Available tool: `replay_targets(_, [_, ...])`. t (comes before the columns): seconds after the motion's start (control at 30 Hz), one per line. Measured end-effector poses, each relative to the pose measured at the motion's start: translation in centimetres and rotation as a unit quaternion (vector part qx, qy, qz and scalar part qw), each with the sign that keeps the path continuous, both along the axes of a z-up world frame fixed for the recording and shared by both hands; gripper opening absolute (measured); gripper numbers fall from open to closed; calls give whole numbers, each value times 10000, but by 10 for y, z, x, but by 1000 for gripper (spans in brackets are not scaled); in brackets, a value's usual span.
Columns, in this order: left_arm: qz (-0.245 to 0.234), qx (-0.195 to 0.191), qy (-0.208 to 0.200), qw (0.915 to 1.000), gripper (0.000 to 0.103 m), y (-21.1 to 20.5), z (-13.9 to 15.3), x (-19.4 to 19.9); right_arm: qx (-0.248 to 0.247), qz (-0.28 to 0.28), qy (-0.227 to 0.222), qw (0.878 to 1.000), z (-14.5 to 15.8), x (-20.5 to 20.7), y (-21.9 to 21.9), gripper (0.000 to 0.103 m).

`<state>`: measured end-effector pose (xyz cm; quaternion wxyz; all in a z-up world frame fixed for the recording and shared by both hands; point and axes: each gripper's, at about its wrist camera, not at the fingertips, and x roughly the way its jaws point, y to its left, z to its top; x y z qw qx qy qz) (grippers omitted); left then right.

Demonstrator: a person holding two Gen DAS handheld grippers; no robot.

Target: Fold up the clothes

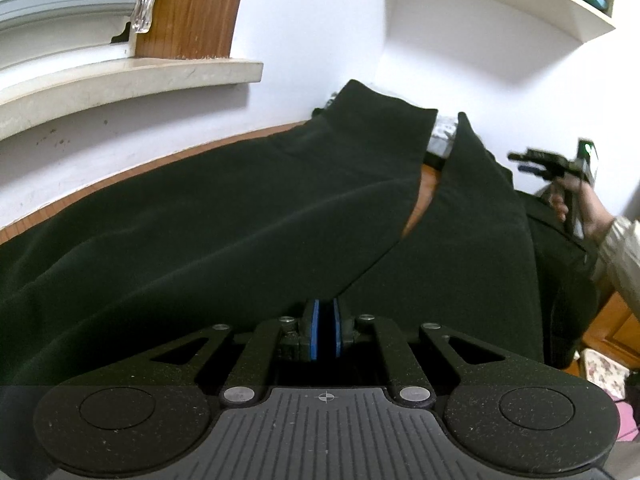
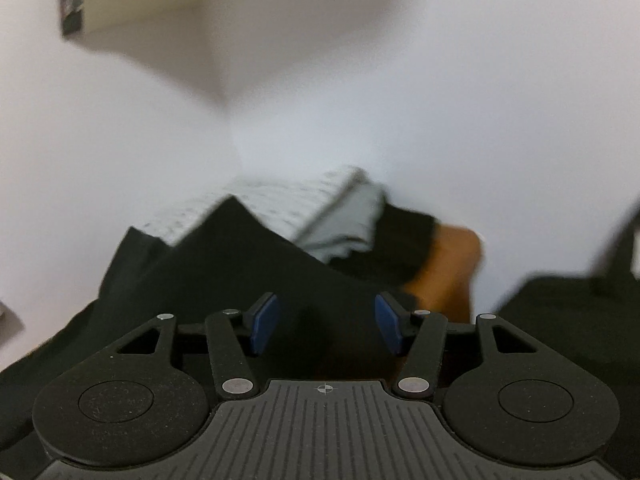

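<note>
Nearest in the left wrist view, the left gripper has its blue pads pressed together on the near edge of the black trousers. The two legs fan away across the wooden table, toward 12 and 1 o'clock. At 3 o'clock a hand holds the right gripper, above the cloth; its own view shows the jaws wide apart, gripping nothing. Beyond the leg ends lies a pale folded garment against the white wall

Dark trousers lie spread on the brown tabletop, both legs fanned apart toward the wall.
</note>
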<state>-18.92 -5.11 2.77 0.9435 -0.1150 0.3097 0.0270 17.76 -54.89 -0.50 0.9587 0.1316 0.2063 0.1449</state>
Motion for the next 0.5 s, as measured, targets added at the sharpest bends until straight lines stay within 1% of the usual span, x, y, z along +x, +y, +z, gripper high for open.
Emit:
replay_targets(0.03, [2,1,0,10000,8,0,0,0,-8,50,-6,10000,7,5,8,60])
replay_targets(0.07, [2,20,-1,10000,8,-1,0,0,-16,101,-12,9999,15,10,16,62])
replay_targets(0.2, [-16,164,-8,9999,7,-6,0,-1,100,160,98,9998,39,44,55,64])
replay_targets(0.33, [-38,212,-13,9998,6,-7,0,-1,-211,4,179,9996,50,71,90,64])
replay_targets(0.4, [-46,223,-22,9997,6,-7,0,-1,-606,-184,365,9973,47,86,106,63])
replay_targets(0.47, [-59,255,-41,9996,5,-9,0,-2,-711,-356,529,9954,43,94,111,55])
replay_targets(0.5, [-72,291,-59,9995,5,-10,1,-2,-659,-386,433,9961,45,89,108,31])
